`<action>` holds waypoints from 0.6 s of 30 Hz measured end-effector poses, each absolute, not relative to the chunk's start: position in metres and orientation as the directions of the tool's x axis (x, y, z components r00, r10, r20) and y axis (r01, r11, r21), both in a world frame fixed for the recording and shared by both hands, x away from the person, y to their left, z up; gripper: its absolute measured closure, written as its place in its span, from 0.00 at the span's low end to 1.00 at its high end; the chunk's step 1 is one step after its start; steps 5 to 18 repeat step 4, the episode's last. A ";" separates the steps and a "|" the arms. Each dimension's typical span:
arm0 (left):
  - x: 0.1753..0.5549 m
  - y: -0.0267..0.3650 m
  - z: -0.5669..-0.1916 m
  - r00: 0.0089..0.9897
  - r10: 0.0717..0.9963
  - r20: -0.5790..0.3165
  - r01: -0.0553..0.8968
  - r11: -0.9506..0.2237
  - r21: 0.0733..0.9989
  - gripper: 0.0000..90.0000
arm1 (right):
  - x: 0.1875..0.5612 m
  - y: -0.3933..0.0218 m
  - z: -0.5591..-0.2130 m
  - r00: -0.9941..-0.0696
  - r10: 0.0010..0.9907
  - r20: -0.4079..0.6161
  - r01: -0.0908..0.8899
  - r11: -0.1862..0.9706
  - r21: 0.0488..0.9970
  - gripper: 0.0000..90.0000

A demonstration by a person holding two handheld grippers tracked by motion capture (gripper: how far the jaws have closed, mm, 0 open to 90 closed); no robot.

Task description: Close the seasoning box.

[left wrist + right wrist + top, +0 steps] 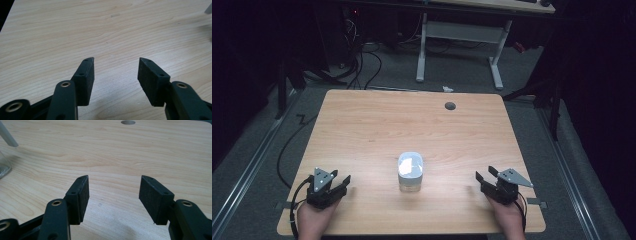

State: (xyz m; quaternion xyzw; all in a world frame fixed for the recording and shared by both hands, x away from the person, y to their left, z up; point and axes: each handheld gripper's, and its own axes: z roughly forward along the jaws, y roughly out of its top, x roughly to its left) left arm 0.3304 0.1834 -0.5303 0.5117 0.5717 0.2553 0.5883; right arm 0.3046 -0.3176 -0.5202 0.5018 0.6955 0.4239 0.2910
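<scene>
light wood table on grey floor, dark room, clear jar near front edge, left gripper and right gripper at front corners, both released, empty

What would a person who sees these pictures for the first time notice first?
Probably the clear container with a white lid, standing alone near the middle of the wooden table, toward the person's edge. Next, the two black grippers flanking it: the left gripper and the right gripper rest near the front corners, both with jaws open and holding nothing. A small round hole marks the far side.
</scene>
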 end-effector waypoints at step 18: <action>0.330 0.184 -0.532 0.221 0.889 -0.401 0.295 0.331 0.897 0.53 | 0.304 -0.315 -0.519 -0.316 0.949 0.014 0.450 0.137 0.882 0.46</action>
